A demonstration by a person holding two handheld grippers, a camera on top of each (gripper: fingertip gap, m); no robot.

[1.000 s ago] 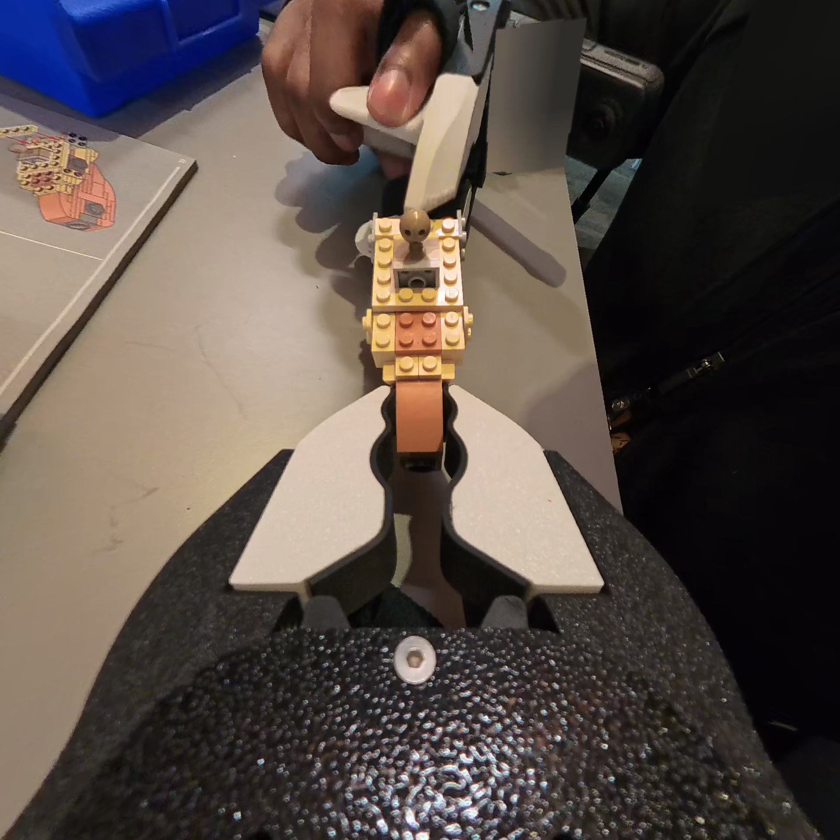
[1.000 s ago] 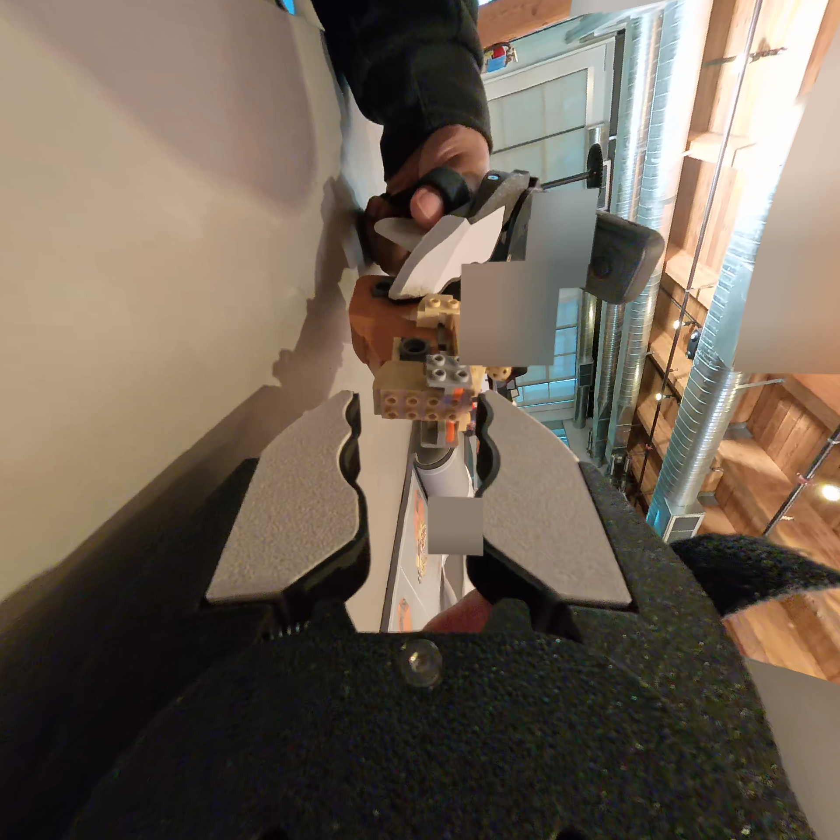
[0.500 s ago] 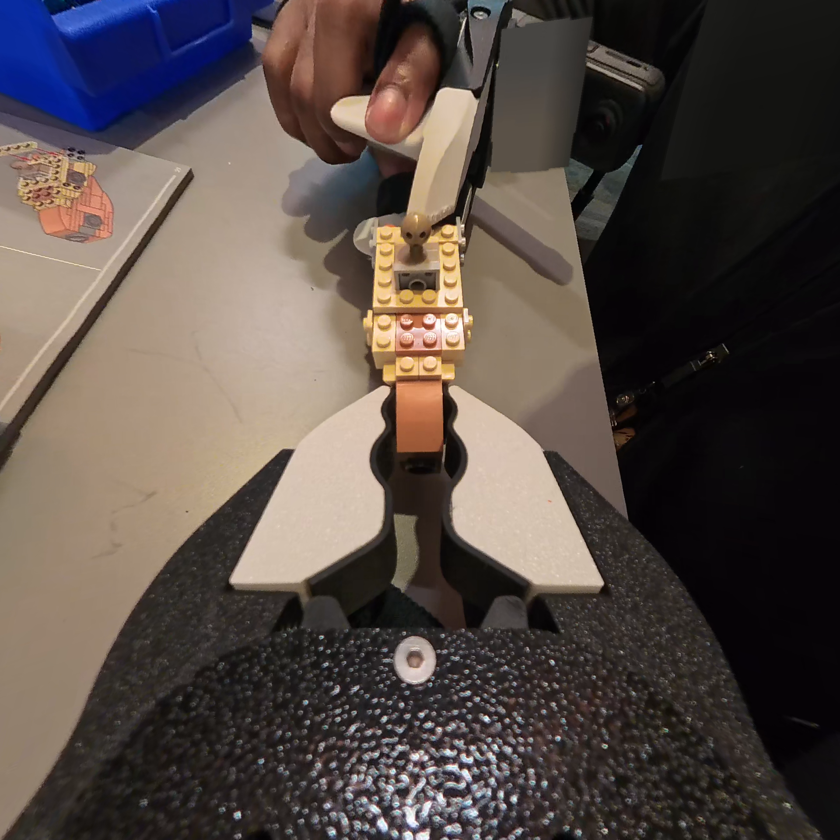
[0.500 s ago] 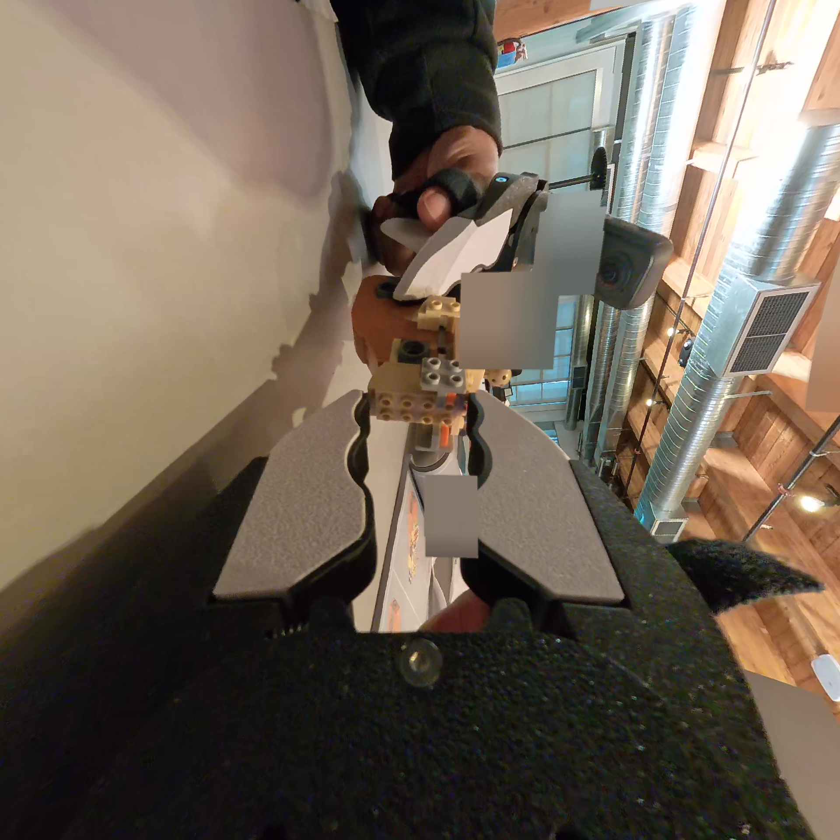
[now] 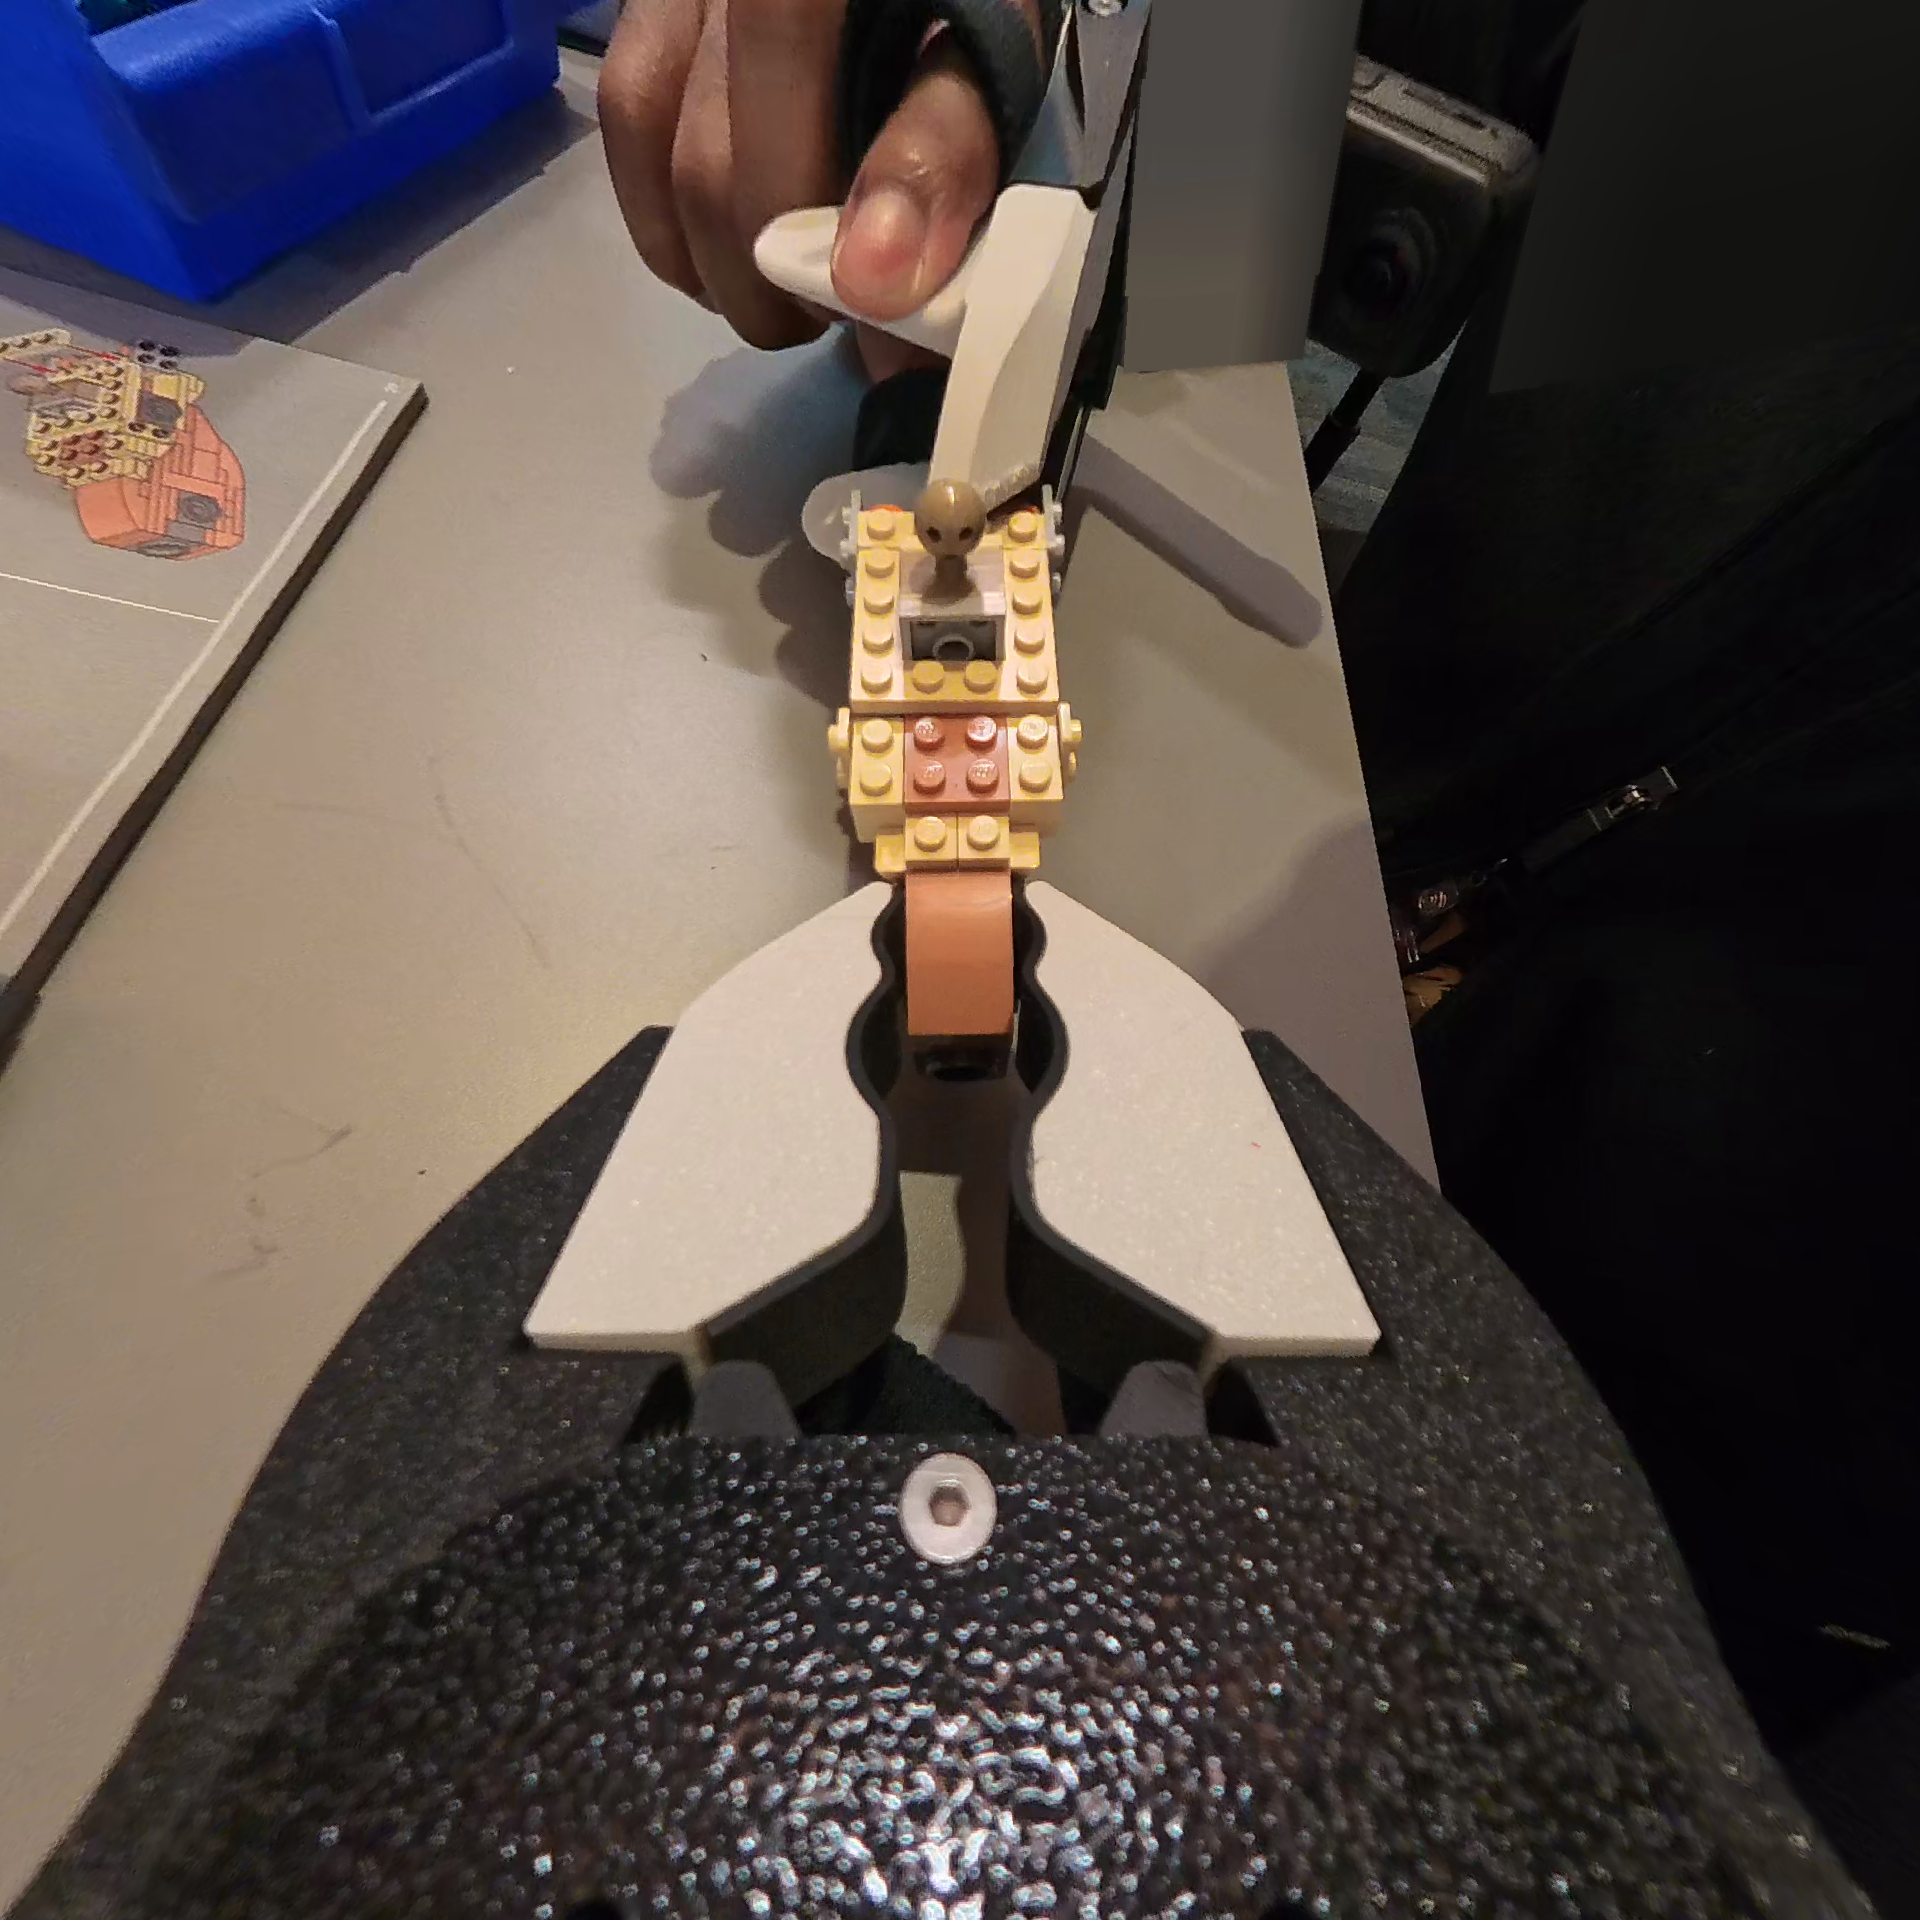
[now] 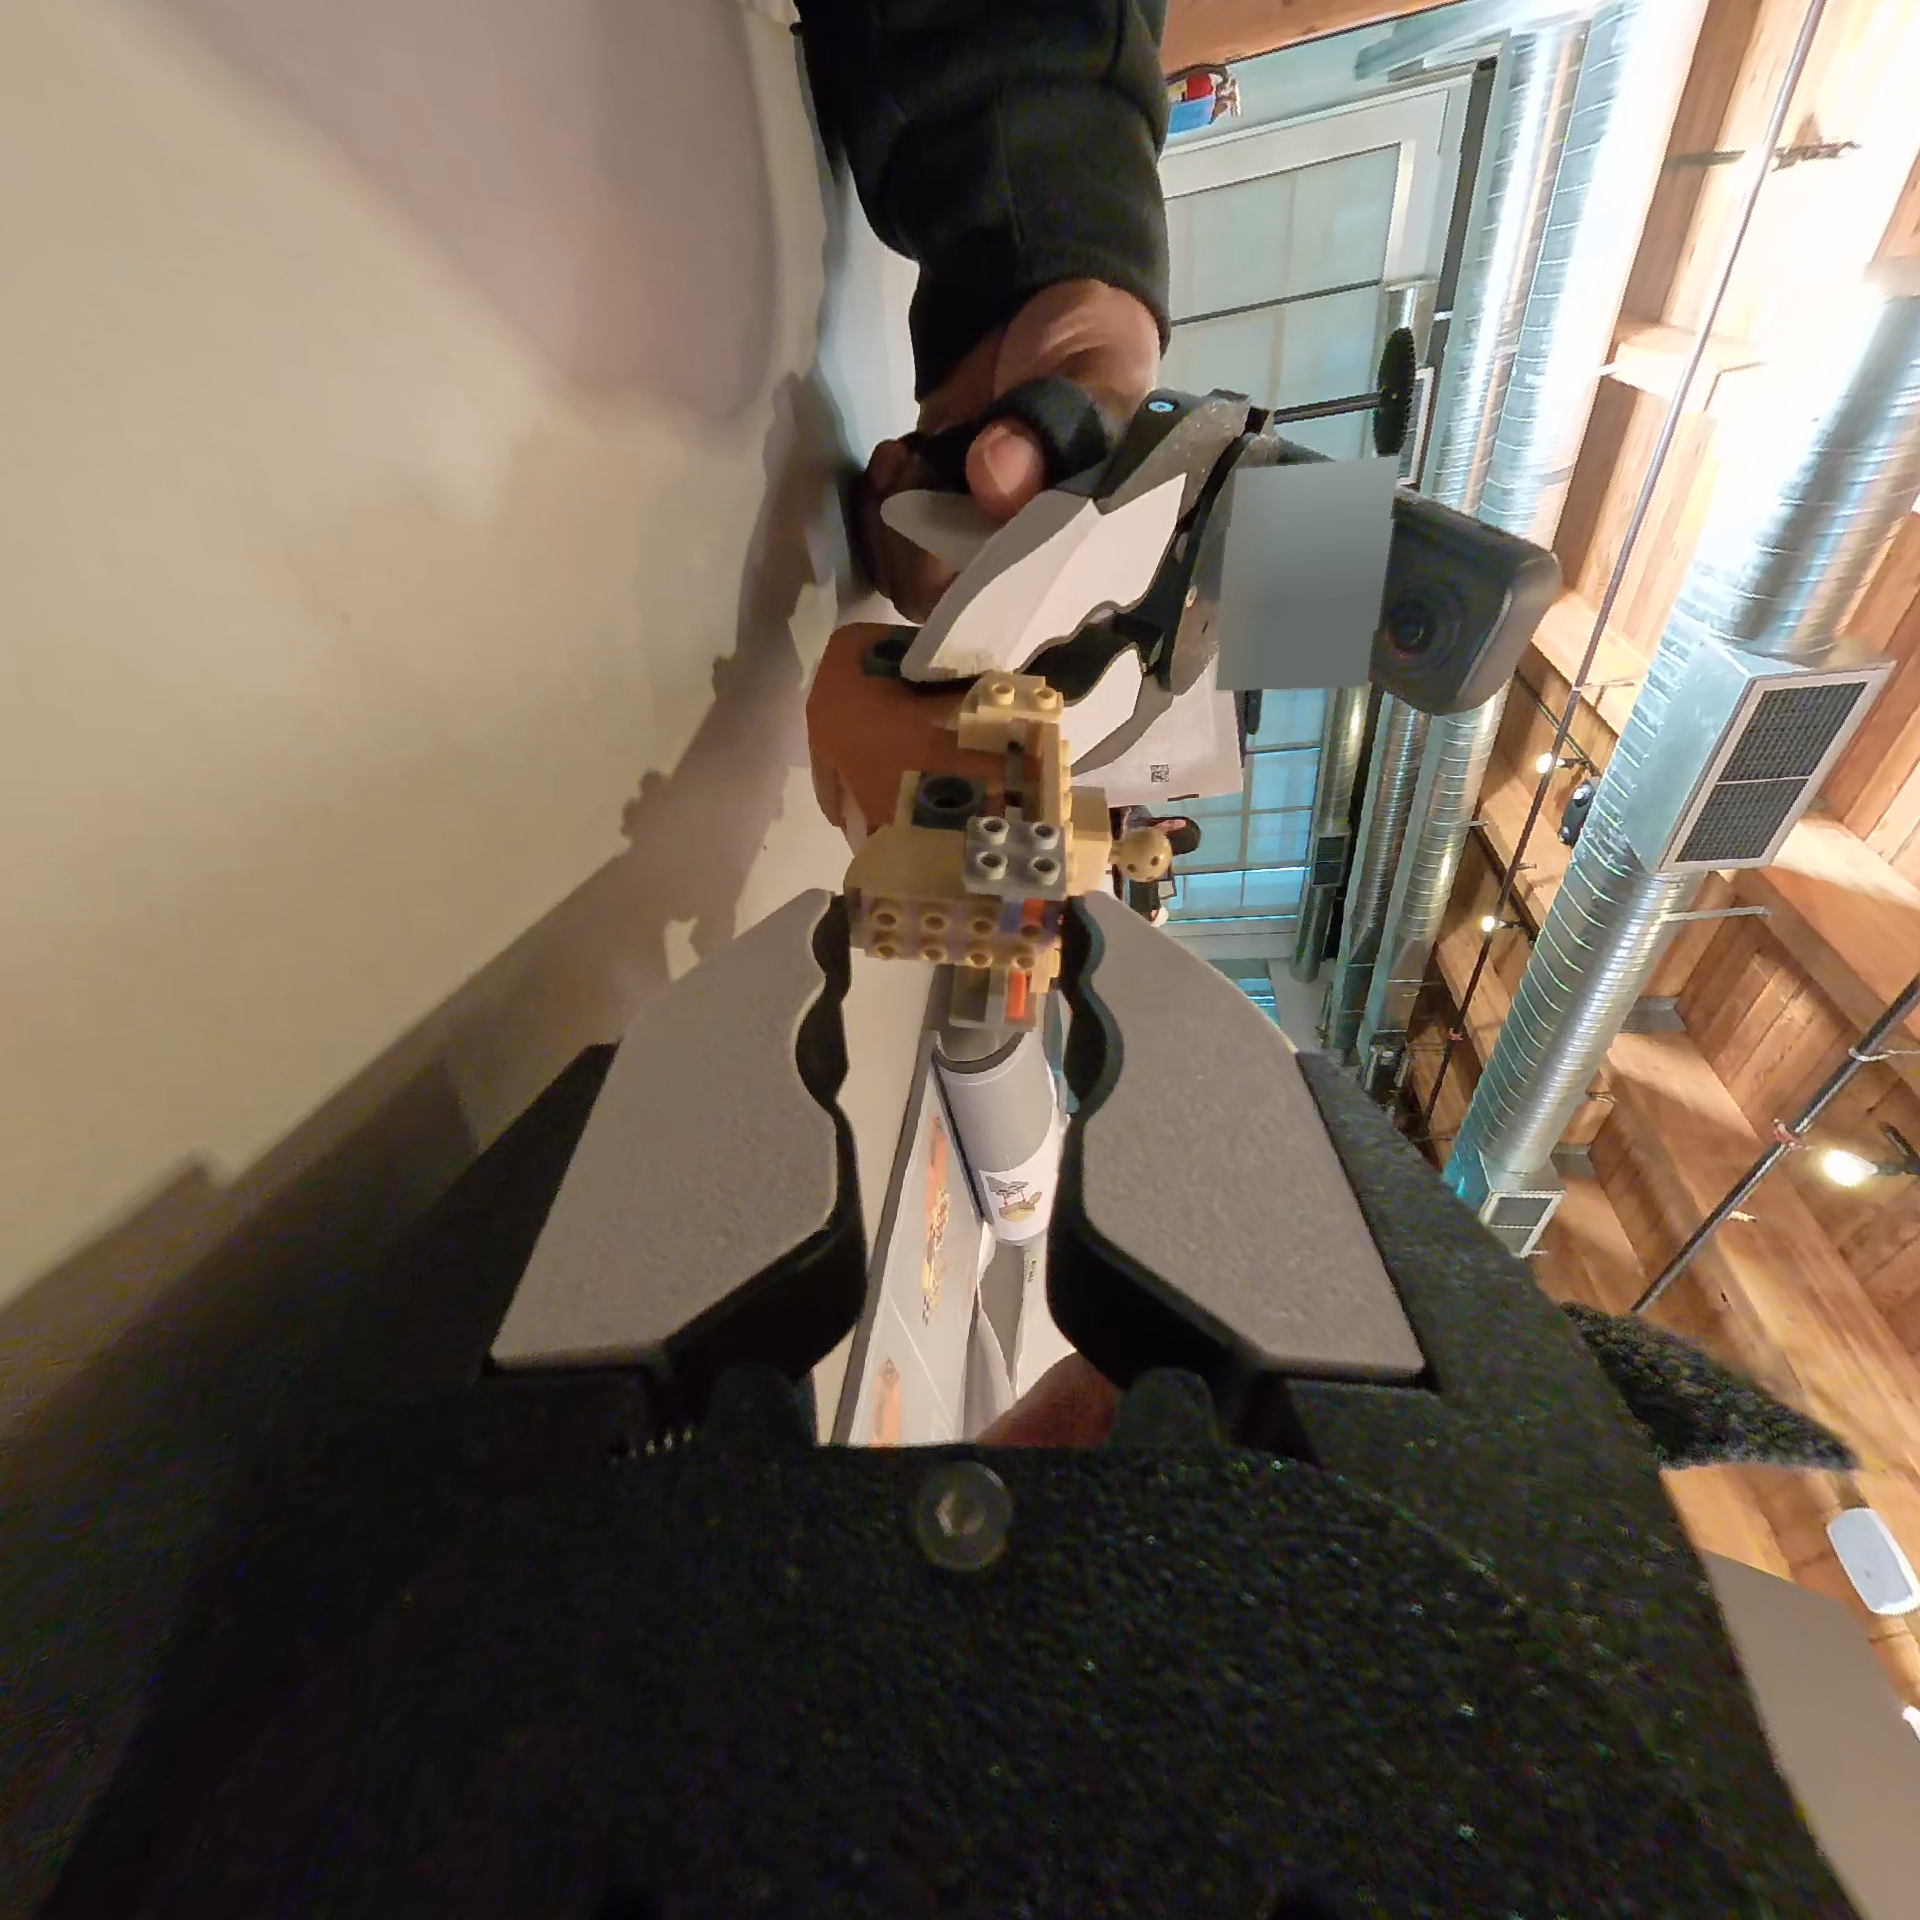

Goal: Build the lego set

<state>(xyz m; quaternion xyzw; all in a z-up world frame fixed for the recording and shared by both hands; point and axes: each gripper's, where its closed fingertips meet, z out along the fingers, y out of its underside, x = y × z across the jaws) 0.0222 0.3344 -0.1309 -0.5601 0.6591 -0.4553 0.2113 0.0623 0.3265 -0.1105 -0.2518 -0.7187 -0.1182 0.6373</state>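
The lego model (image 5: 956, 717) is a tan and brown build with a grey brick and a tan ball-topped lever. It is held just above the grey table (image 5: 468, 935). My left gripper (image 5: 958, 914) is shut on its brown curved near end. My right gripper (image 5: 956, 499), turned on its side in a hand, meets the far end. In the right wrist view, the right gripper (image 6: 956, 920) has both fingers against the tan studded end of the model (image 6: 966, 894). The left gripper (image 6: 966, 665) holds the brown end beyond it.
An open instruction booklet (image 5: 156, 540) lies at the left, with a blue bin (image 5: 208, 125) behind it. The table edge (image 5: 1361, 831) runs close along the right of the model, with dark clothing beyond. A grey and white cylinder (image 6: 1008, 1132) shows between the right fingers. About 5 centimeters separates my left fingertips from my right.
The right gripper's jaws have closed from wide open onto the tan end of the model. The left gripper has kept its hold; the model has barely shifted.
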